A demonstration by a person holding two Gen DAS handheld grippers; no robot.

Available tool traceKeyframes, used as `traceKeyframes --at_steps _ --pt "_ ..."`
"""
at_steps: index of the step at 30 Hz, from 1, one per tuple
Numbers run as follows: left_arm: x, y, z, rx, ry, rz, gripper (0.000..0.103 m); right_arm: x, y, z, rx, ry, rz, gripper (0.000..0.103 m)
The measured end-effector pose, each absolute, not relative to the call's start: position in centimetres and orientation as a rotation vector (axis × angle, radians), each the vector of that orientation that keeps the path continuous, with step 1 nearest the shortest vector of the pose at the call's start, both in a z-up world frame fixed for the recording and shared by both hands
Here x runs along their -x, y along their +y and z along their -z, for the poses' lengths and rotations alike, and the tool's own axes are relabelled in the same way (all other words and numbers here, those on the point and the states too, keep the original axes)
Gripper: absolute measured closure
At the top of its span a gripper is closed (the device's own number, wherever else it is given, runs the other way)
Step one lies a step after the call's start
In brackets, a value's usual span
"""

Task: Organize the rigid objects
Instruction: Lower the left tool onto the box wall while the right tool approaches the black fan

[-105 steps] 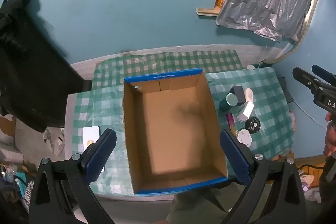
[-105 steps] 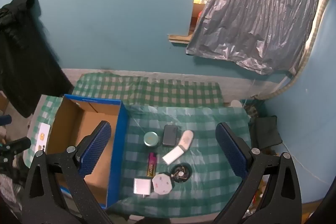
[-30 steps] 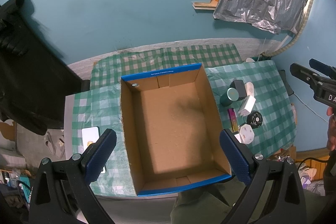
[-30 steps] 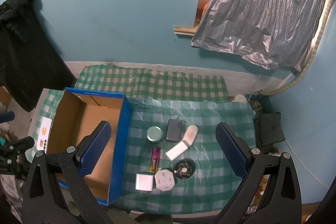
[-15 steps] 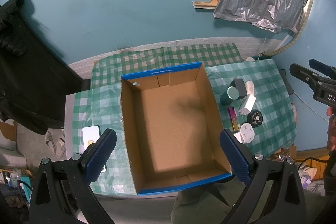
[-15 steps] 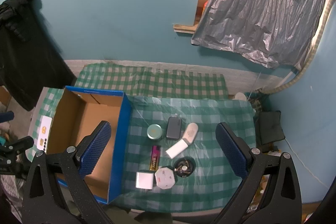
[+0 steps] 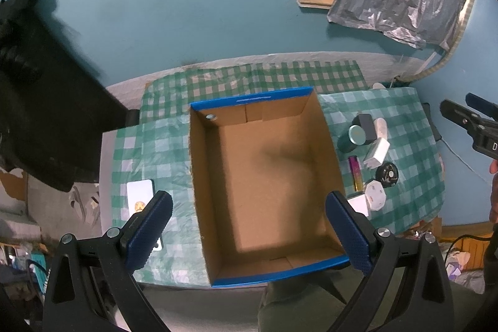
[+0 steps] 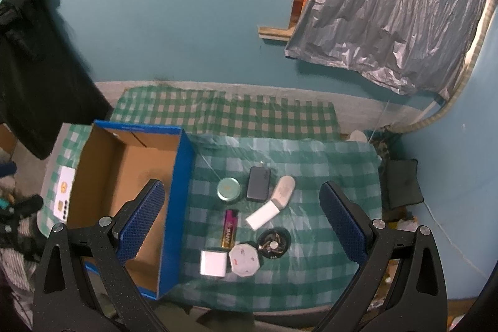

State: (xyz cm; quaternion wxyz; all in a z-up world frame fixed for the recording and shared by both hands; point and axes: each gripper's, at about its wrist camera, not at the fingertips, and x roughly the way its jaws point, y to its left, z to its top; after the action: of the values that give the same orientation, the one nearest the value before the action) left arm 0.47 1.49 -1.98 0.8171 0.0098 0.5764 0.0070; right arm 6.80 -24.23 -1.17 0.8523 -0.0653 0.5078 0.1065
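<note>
An empty cardboard box with a blue rim [image 7: 328, 133] [image 8: 183, 176] stands on the green checked tablecloth [image 8: 326, 176]. Right of it lie several small objects: a teal round tin [image 8: 228, 189] [image 7: 356, 134], a dark case [image 8: 258, 184], a white oval piece [image 8: 284, 190], a white block [image 8: 263, 215], a pink-yellow lighter [image 8: 229, 227] [image 7: 355, 171], a black disc [image 8: 274, 243], a white polygon [image 8: 244, 260] and a white cube [image 8: 213, 263]. My left gripper [image 7: 252, 232] is open high above the box. My right gripper [image 8: 238, 226] is open high above the objects.
A white phone [image 7: 140, 195] lies on the cloth left of the box. A black garment [image 7: 37, 101] hangs at the left. A blue wall stands behind the table, with a grey plastic sheet [image 8: 392, 30] at the upper right.
Both views have shifted only slightly; the grippers hover and stay open. Nothing on the table has moved.
</note>
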Motion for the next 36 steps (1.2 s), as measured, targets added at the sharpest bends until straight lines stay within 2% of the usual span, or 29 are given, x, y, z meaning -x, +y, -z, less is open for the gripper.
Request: traceKeyframes --at_steps 10,25,33,36 --pt "-1.2 4.8 5.8 -0.037 1.315 -0.072 0.004 -9.0 -27.5 5.3 0.124 1.204 -0.21 0.003" --pt "-0.9 9.1 12.5 0.051 1.465 -0.149 0.004 -10.3 -30.1 15.2 0.092 1.462 -0.214 0.003" --pt "0.1 9.8 15.6 0.064 1.537 -0.169 0.004 -10.2 -31.3 19.4 0.086 1.525 -0.174 0.003" --pt "0.4 9.7 16.5 0.052 1.554 -0.169 0.008 -10.0 -31.7 20.5 0.073 1.538 -0.16 0.003"
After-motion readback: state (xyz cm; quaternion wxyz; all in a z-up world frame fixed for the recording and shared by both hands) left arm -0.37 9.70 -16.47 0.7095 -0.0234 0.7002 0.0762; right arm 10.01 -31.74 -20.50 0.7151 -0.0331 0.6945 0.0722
